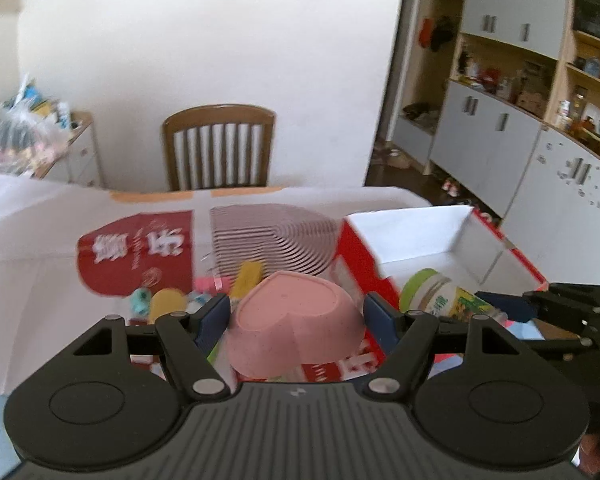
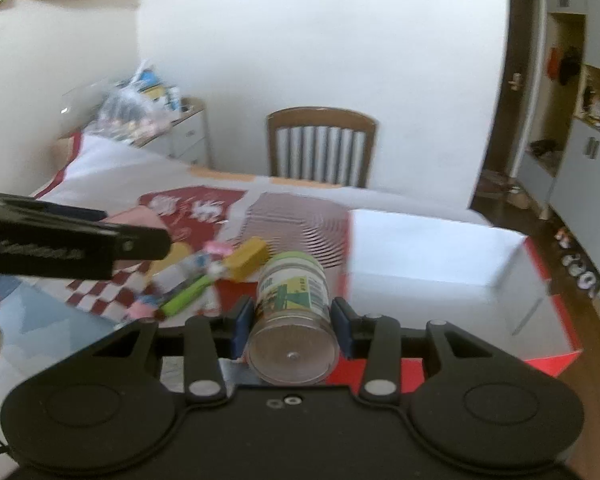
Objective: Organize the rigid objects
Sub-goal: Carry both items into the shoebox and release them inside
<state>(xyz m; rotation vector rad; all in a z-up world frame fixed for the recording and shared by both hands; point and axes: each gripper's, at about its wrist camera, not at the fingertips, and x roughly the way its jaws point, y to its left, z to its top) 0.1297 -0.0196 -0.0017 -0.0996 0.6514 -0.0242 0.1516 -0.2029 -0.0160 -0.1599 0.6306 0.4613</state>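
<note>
Both jaws clamped: bowl point(image 1: 296, 320), jar point(image 2: 292, 320).

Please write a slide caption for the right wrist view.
Right gripper holds a green-lidded jar beside the open box.

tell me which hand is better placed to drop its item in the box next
Right, likely: its gripper holds the jar at the box. The left gripper holds the bowl farther left.
</note>
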